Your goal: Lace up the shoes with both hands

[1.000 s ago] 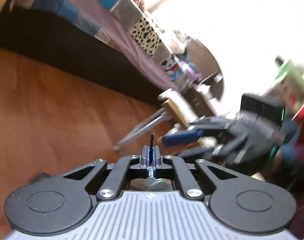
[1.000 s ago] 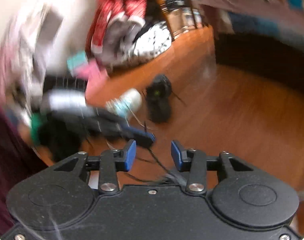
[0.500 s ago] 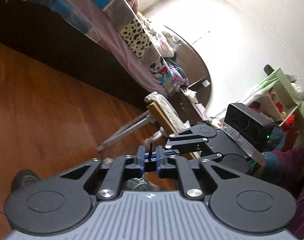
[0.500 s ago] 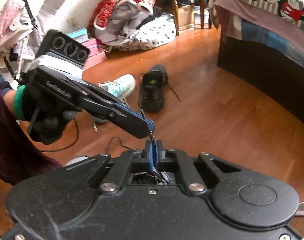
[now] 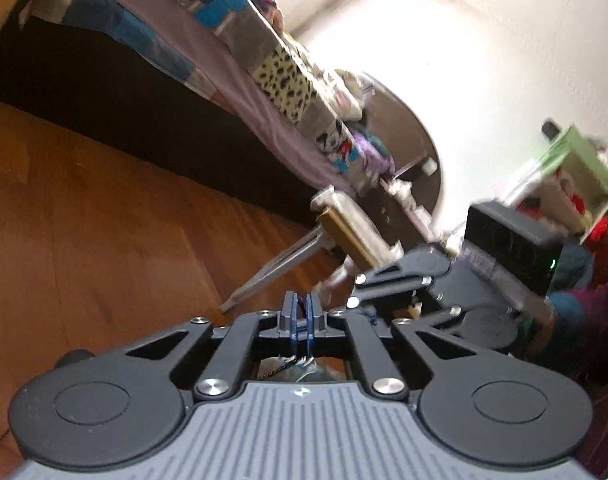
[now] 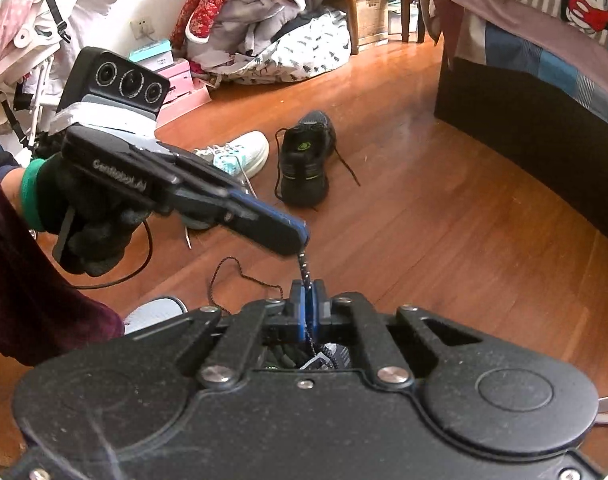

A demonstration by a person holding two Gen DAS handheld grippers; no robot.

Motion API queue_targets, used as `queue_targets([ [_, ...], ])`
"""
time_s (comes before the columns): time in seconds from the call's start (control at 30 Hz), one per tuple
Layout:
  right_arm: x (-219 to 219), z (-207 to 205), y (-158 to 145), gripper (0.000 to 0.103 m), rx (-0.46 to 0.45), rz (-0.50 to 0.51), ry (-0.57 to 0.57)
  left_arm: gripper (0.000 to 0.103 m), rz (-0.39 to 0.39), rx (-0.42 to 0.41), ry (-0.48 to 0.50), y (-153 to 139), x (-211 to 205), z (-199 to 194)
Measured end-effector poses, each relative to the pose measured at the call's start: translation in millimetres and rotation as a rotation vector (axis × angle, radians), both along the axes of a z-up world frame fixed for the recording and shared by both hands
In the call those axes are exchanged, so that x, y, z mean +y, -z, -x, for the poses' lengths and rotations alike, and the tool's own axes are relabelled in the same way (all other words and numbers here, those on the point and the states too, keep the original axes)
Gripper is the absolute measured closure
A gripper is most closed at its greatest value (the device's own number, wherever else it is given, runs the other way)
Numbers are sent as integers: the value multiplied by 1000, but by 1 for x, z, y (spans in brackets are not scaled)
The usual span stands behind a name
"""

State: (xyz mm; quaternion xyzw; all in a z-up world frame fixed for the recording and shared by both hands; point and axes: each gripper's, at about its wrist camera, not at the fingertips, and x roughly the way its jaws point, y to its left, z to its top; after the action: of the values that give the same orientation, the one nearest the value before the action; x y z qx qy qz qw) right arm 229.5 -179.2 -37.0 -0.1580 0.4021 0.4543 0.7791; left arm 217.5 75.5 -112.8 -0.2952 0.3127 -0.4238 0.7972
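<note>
Evidently each hand-held gripper, left [image 6: 300, 242] and right [image 6: 308, 296], is clamped on the dark shoelace [image 6: 304, 268].

Dark speckled lace [image 6: 305, 270] runs taut and nearly upright between both tongs, lower end going down into shoe [image 6: 327, 356] just under the right tongs; shoe mostly hidden, dark with grey-white knit showing. Slack loop of the same lace [image 6: 228, 276] lies on the wood floor, left of it.

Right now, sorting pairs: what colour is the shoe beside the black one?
White with mint-green accents; right wrist view.
</note>
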Motion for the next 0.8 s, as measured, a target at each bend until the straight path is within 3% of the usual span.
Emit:
queue_targets([
  [0.8, 6, 10, -7, 100, -100, 35, -61, 102, -1, 21, 54, 6, -2, 3],
])
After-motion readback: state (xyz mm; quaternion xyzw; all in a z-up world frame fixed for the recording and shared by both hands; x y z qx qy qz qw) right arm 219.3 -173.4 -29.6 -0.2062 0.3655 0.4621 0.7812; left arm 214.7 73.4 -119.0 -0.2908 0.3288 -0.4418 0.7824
